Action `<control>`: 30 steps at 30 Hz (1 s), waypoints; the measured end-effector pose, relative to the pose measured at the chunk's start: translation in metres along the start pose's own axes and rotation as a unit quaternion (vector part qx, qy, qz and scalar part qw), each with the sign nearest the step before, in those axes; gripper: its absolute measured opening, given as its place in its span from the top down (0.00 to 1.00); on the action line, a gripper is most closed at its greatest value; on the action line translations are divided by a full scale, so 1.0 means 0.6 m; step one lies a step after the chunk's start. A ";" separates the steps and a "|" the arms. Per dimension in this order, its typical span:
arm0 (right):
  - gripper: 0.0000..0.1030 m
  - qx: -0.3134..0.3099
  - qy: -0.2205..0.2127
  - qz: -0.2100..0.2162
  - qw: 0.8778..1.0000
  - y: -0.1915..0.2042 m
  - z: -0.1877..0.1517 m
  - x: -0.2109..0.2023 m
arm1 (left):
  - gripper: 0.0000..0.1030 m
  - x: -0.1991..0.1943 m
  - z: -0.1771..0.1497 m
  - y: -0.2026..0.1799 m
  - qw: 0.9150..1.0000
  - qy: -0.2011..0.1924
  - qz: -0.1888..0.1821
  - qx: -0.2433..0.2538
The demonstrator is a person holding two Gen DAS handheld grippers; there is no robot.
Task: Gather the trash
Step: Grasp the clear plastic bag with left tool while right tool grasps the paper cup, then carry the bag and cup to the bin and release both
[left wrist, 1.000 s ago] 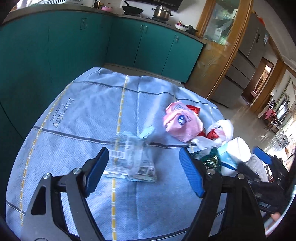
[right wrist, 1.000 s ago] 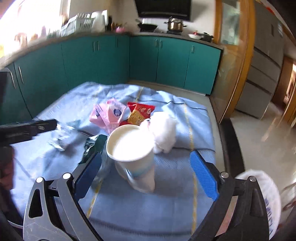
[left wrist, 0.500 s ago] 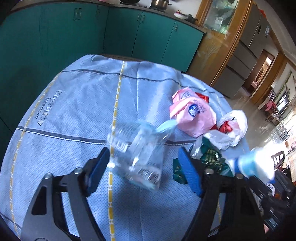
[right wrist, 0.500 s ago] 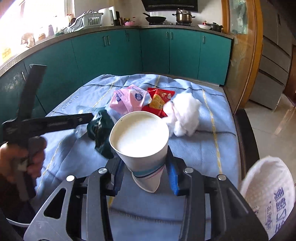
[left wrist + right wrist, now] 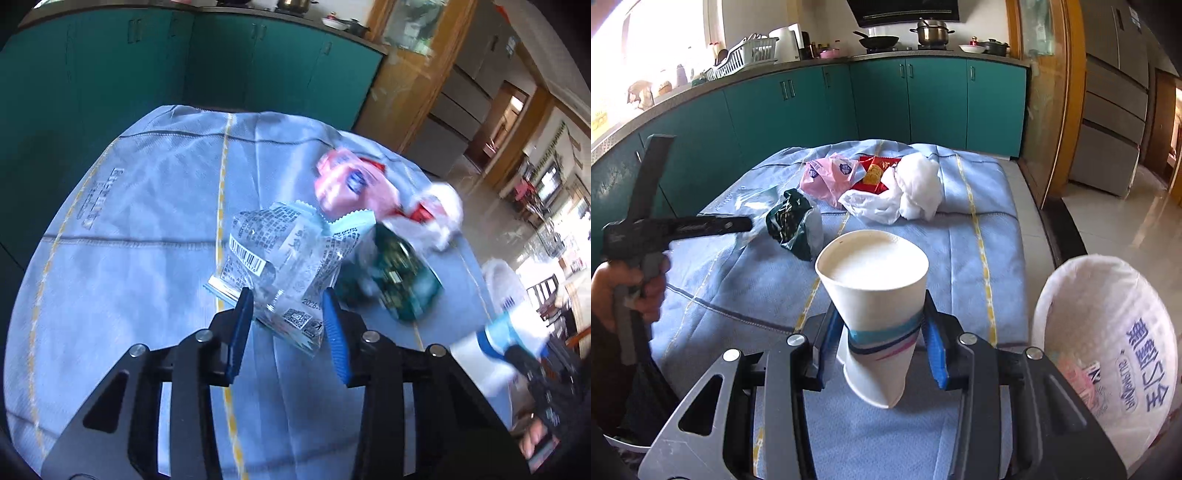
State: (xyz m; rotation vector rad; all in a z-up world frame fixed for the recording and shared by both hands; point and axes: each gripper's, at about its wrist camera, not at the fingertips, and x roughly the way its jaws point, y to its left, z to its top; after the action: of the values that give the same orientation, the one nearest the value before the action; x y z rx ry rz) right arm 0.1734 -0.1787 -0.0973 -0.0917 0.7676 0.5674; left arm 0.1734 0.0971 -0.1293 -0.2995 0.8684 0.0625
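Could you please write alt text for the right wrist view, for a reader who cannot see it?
The right claw grips a paper cup above a blue cloth; wrappers lie beyond, a white bag at right.

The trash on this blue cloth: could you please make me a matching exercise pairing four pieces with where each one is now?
Things:
1. paper cup
2. clear wrapper
3. pink bag
4. dark green packet

Places:
A. lying beside the red packet
B. between the left gripper's pads
C. clamped in the right gripper
D. on the cloth, nearest the left gripper

Pairs: 1-C, 2-B, 3-A, 4-D
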 end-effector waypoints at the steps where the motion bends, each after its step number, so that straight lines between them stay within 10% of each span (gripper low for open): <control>1: 0.60 0.004 0.003 0.001 1.000 -0.001 -0.004 0.000 | 0.62 -0.011 -0.009 -0.004 1.000 0.004 -0.004 0.007; 5: 0.59 0.004 0.006 0.007 1.000 0.002 -0.016 -0.003 | 0.60 -0.042 -0.044 -0.019 0.999 0.025 -0.023 0.041; 9: 0.28 -0.007 0.007 -0.008 1.000 0.009 -0.019 0.000 | 0.48 -0.059 -0.067 -0.021 0.998 0.028 -0.018 0.060; 19: 0.25 -0.035 0.013 -0.015 0.999 0.035 0.000 0.028 | 0.22 -0.043 -0.056 -0.023 0.998 0.008 -0.020 0.067; 27: 0.25 -0.057 0.022 -0.020 0.998 0.054 -0.003 0.049 | 0.22 -0.003 -0.044 -0.047 0.995 0.016 -0.015 0.102; 30: 0.30 -0.052 0.023 -0.013 0.998 0.052 -0.003 0.050 | 0.36 -0.005 -0.051 -0.059 0.992 0.013 -0.011 0.124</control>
State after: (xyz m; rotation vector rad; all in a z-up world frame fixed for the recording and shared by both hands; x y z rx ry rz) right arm 0.1737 -0.1393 -0.1154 -0.2112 0.7814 0.5824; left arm 0.1550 0.0545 -0.1371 -0.0774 0.8877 -0.0708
